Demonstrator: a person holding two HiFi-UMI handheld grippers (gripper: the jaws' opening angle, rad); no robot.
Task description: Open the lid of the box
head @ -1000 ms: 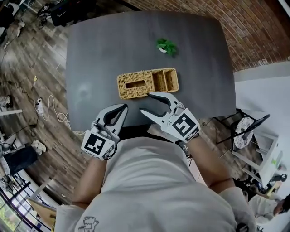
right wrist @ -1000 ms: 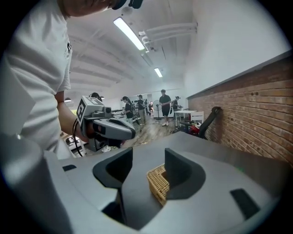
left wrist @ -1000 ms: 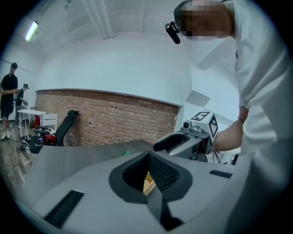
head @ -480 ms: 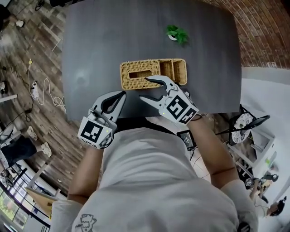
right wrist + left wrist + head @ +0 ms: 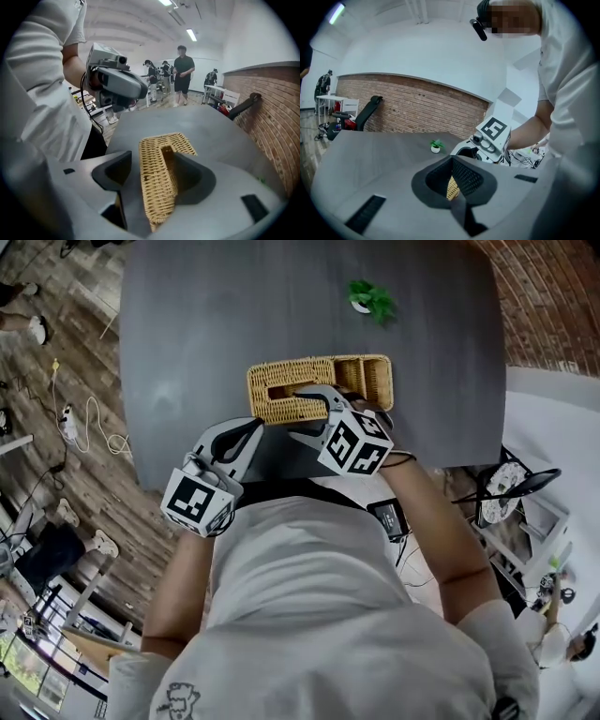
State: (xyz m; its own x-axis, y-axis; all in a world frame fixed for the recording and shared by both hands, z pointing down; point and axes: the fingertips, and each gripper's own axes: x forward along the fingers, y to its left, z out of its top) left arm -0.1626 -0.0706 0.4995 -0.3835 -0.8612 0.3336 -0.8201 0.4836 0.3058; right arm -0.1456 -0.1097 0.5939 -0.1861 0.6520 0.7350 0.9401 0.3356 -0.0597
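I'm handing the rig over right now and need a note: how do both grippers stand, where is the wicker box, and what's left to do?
Left gripper: shut, empty, at the table's near edge, left of the box.
Right gripper: open, jaws have just been opening, wicker box between them, not gripped.
Lid: lying flat on the box, closed.
Done: the approach only.
Left: close on the lid and lift it.

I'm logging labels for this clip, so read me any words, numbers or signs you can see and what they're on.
No readable words or numbers.
Cube on left claw, cube on right claw: black-and-white square patterns, no letters.
Shirt print: too small to read.
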